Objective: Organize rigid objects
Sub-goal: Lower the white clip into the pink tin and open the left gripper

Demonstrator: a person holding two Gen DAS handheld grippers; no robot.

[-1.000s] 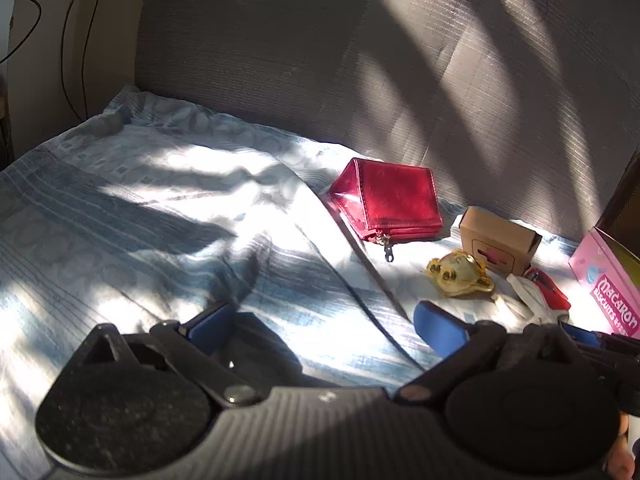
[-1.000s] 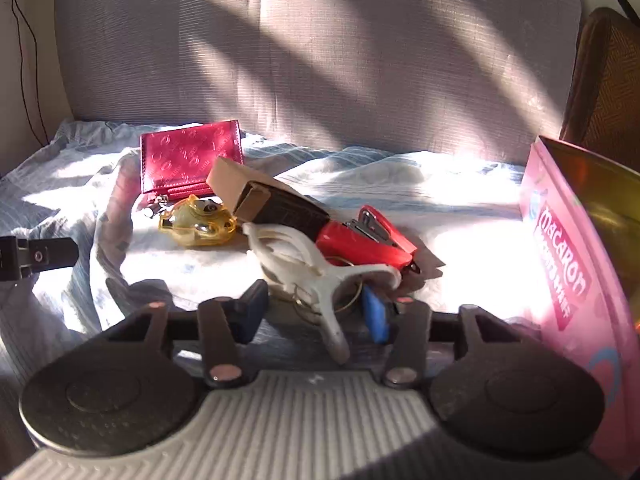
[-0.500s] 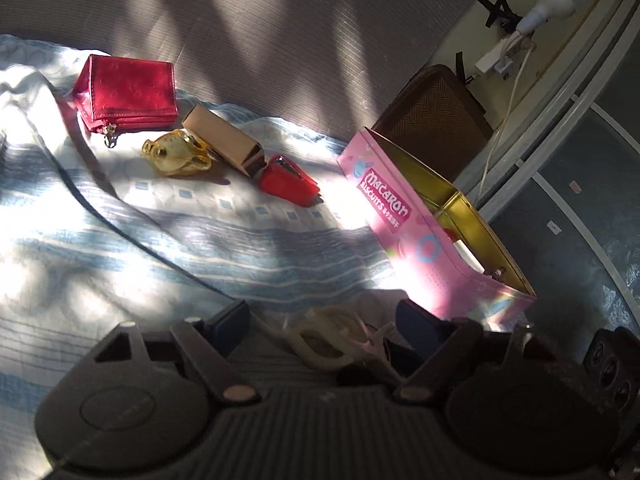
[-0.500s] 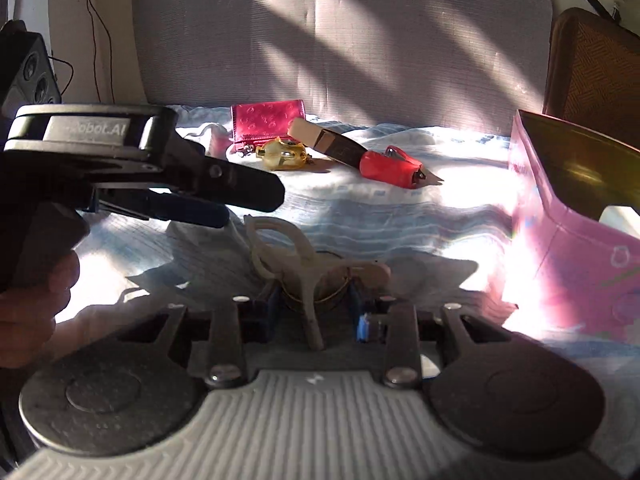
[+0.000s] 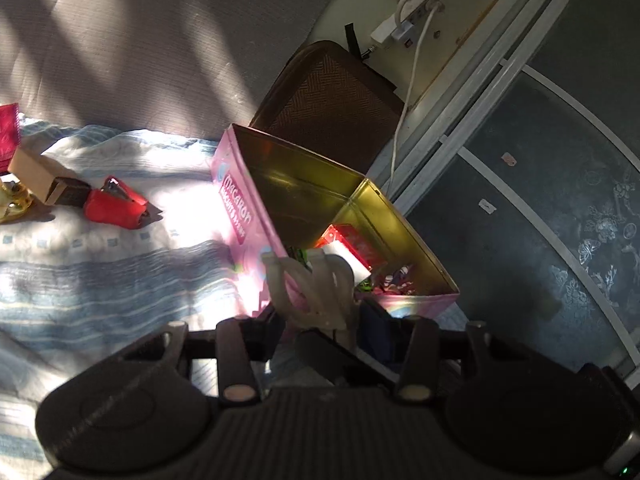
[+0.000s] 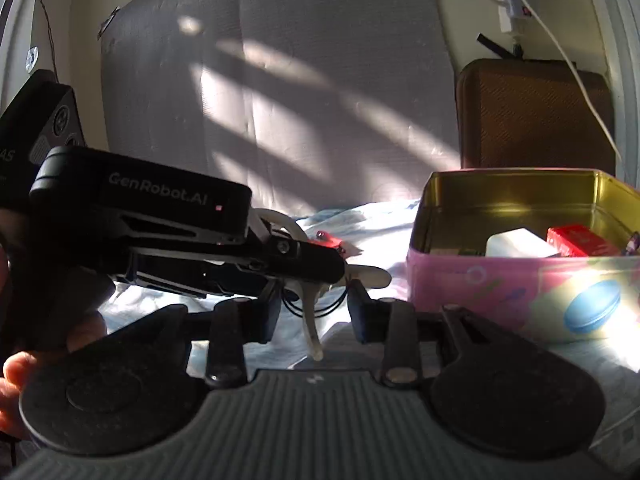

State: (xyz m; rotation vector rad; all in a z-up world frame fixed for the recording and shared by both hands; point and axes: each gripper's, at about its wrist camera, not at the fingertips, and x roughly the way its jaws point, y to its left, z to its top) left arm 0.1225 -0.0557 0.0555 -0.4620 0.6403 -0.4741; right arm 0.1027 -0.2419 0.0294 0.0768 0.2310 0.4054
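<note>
A white plastic slingshot (image 5: pixel 312 284) is held in my left gripper (image 5: pixel 320 326), which is shut on it just in front of the pink macaron tin (image 5: pixel 244 216). In the right wrist view the slingshot (image 6: pixel 310 320) hangs between my right gripper's fingers (image 6: pixel 268 312), which stand apart from it; the right gripper (image 6: pixel 314 316) is open. The left gripper's black body (image 6: pixel 160 224) crosses in front of it. The open tin (image 6: pixel 480 276) holds a white block (image 6: pixel 520 242) and a red box (image 6: pixel 580 240).
On the striped blue bedsheet (image 5: pixel 100 280) lie a red stapler (image 5: pixel 116 208), a cardboard box (image 5: pixel 44 178), a gold trinket (image 5: pixel 12 204) and a red wallet (image 5: pixel 8 136). A brown chair (image 5: pixel 332 104) and a grey backrest (image 6: pixel 280 100) stand behind. A glass door (image 5: pixel 560 200) is at right.
The slingshot passed from my right gripper to my left: the left closed on it and the right opened. Both grippers moved right, up to the pink tin.
</note>
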